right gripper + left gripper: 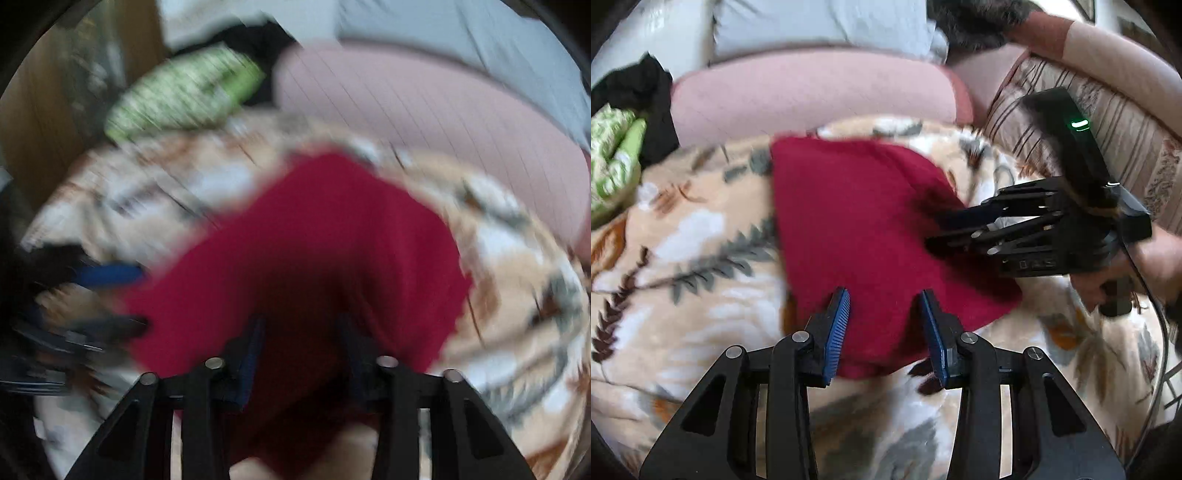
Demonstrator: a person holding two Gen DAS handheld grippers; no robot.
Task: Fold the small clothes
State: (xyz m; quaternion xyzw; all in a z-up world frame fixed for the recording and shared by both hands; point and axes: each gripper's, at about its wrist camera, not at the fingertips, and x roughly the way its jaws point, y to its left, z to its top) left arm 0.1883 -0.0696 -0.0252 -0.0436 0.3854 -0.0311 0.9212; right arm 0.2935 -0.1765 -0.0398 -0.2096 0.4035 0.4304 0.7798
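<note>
Right now your left gripper (884, 332) hangs over the near edge of the dark red knit garment (857, 221), its blue ribbed pads (836, 332) standing apart with the red cloth showing in the gap and neither pad pressing on it. That garment lies spread flat on the cream fleece blanket with a brown and grey leaf print (694, 236), roughly in the middle of the scene. Your right gripper (932, 230) comes in from the right, its black fingers lying low over the right-hand side of the same red cloth, with your hand (1137, 273) wrapped round its handle. In the right wrist view, which is heavily blurred, the right gripper's jaws stand apart above the red cloth; you cannot tell from it whether the tips touch the fabric. Beyond the garment, on the far side, sits a pale pink ribbed cushion (812, 96). Far left lies a green and white patterned cloth (613, 155) against a black garment (639, 92). On the right runs a striped beige sofa arm (1115, 122).
</note>
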